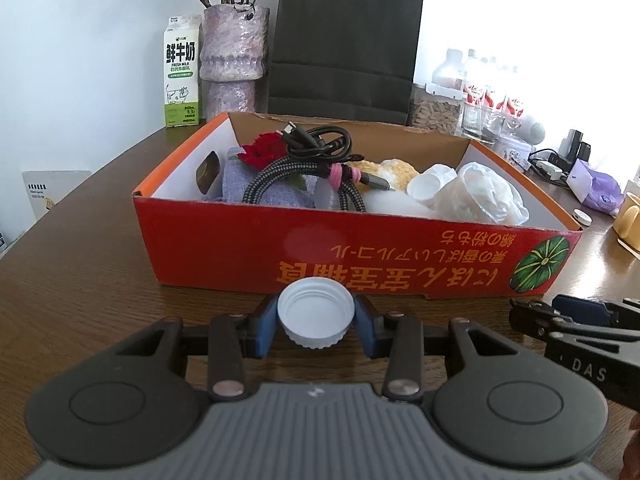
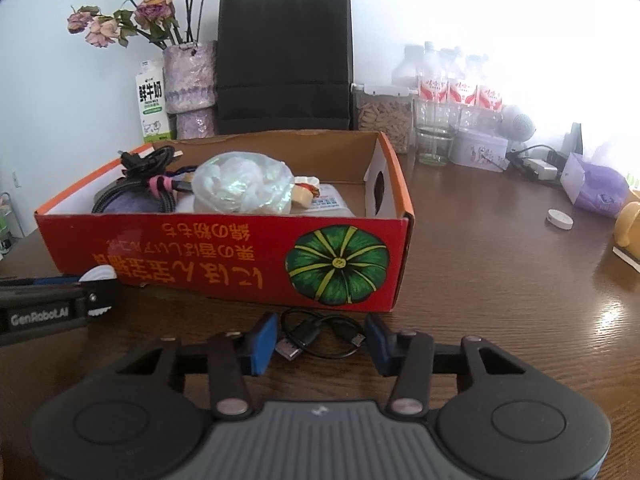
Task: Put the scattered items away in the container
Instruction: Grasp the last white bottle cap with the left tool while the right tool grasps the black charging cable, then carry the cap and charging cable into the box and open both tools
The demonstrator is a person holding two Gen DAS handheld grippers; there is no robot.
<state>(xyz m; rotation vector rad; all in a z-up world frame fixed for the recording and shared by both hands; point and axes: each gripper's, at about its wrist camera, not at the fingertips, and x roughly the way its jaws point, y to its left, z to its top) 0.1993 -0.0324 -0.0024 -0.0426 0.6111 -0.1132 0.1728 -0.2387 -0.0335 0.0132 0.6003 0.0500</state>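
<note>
Milk carton (image 1: 182, 72), vase (image 1: 234, 56), black bag (image 1: 344, 40)

Looks like a home: wood table (image 2: 500, 280) w/ vase (image 1: 234, 60) of dried flowers (image 2: 132, 12), milk carton (image 1: 182, 72), bottles (image 2: 452, 80) along back edge by wall.

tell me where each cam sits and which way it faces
Left wrist: rides the left gripper, facing the red cardboard box across the wooden table; own jaws clamp a white bottle cap; the right gripper pokes in at the right edge.
Right wrist: rides the right gripper, same heading, jaws either side of a black usb cable, not pressing it.
Shared: box, black paper bag, milk carton, flower vase.
</note>
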